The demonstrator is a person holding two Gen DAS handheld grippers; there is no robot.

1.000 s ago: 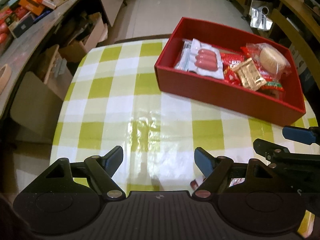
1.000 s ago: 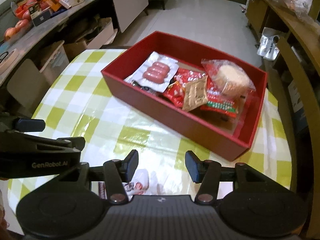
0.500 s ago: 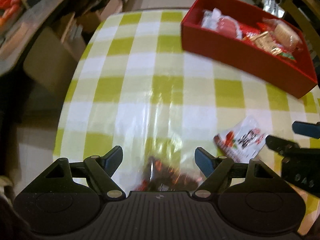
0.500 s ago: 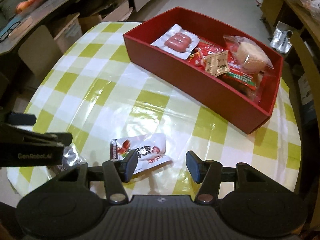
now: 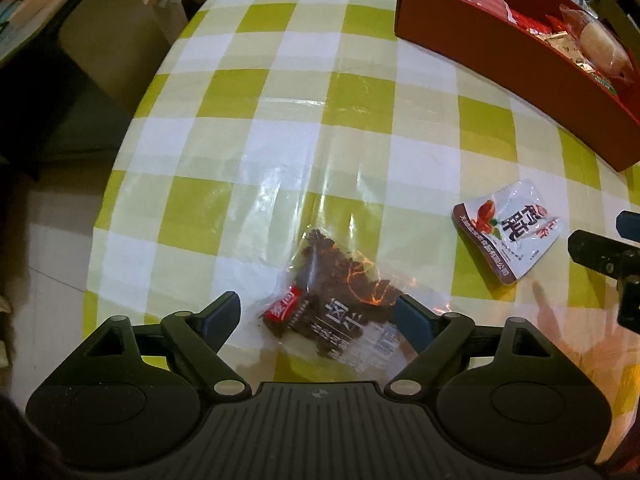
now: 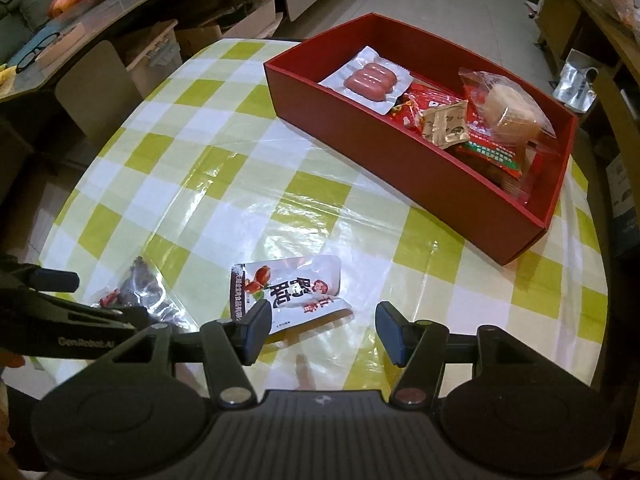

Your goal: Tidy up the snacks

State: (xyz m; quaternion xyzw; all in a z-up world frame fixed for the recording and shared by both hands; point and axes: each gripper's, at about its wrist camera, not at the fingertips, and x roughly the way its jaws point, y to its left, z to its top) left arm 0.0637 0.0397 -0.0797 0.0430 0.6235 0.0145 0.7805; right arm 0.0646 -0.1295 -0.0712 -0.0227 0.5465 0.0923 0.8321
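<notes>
Lying flat: clear dark-jerky packet (image 5: 336,304) | white red-printed pouch (image 6: 288,290) | checked tablecloth (image 5: 280,128)

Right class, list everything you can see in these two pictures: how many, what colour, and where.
box: one, red, far right of table
sausage pack: one, pink in white, left end of box
small packets: several, red and tan, middle of box
wrapped cake: one, pale, right end of box
white packet: one, white and brown, on table by right gripper
dark packet: one, clear and brown, between left gripper's fingers
tablecloth: one, green and white check
left gripper: open
right gripper: open
</notes>
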